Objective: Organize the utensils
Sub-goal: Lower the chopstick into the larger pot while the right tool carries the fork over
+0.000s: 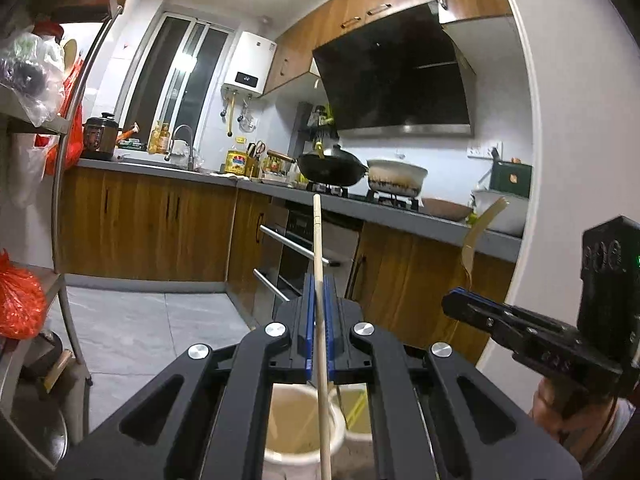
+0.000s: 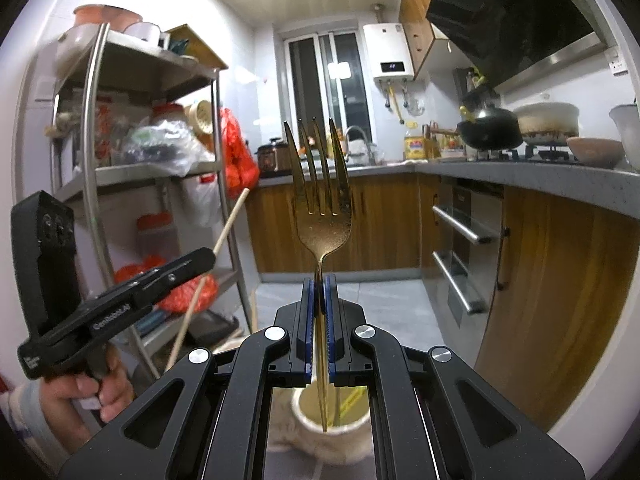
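Wooden chopstick (image 1: 319, 264) sits pinched in your left gripper (image 1: 319, 300), upright over a white cup (image 1: 280, 452); a second cup (image 1: 356, 420) stands just beside it. Right wrist view: your right gripper (image 2: 319, 300) clamps a gold fork (image 2: 322, 200), tines up, handle tip inside a cup (image 2: 304, 436).

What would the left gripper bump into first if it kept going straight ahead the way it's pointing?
Probably the oven door under the gray counter. The left gripper, clamped on a wooden chopstick, points across open floor at it. Depth is hard to judge in this fisheye view.
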A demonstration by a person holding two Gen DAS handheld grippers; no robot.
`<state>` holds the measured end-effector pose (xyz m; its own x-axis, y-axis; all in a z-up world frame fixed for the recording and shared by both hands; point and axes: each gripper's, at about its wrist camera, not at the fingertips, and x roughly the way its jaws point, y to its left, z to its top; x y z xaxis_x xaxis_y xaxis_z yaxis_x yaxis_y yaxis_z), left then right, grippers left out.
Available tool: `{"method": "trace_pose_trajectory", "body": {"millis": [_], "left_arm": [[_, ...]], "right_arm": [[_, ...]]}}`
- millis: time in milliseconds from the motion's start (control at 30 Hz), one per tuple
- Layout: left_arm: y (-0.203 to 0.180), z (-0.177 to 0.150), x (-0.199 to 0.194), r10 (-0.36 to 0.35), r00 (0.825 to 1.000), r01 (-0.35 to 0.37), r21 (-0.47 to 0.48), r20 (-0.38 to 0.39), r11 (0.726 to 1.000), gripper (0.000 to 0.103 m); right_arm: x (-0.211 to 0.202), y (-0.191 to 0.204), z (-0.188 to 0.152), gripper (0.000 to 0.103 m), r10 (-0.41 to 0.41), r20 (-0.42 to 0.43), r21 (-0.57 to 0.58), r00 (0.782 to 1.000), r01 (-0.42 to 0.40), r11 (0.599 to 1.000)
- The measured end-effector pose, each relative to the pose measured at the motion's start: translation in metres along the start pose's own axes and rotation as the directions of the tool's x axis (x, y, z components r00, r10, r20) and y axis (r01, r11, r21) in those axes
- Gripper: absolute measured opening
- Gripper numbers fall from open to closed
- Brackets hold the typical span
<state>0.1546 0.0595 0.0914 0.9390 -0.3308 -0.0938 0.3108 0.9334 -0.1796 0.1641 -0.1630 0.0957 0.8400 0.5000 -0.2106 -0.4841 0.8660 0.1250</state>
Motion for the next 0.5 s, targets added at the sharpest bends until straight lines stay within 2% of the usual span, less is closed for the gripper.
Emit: {"method": "trace_pose_trajectory", "body": {"millis": [233, 367, 500], "left_arm": [[0.005, -0.01, 0.032, 0.09, 0.995, -0.091, 0.015, 0.05, 0.996, 0.004], [0.008, -0.02, 0.04, 0.165, 0.984, -0.168, 0.052, 0.067, 0.984, 0.004], [0.012, -0.033, 0.032, 0.168, 0.984, -0.171, 0.072, 0.051, 0.983, 0.004]], "right_arm": [[0.023, -0.013, -0.002, 0.006, -0.038, 0.037, 0.025, 0.999, 0.037, 0.999], [0.038, -0.021, -0.02, 0.006, -0.045, -0.004, 0.051, 0.999, 0.045, 0.998], [0.047, -0.026, -0.038, 0.006, -0.044, -0.056, 0.072, 0.997, 0.048, 0.996]]}}
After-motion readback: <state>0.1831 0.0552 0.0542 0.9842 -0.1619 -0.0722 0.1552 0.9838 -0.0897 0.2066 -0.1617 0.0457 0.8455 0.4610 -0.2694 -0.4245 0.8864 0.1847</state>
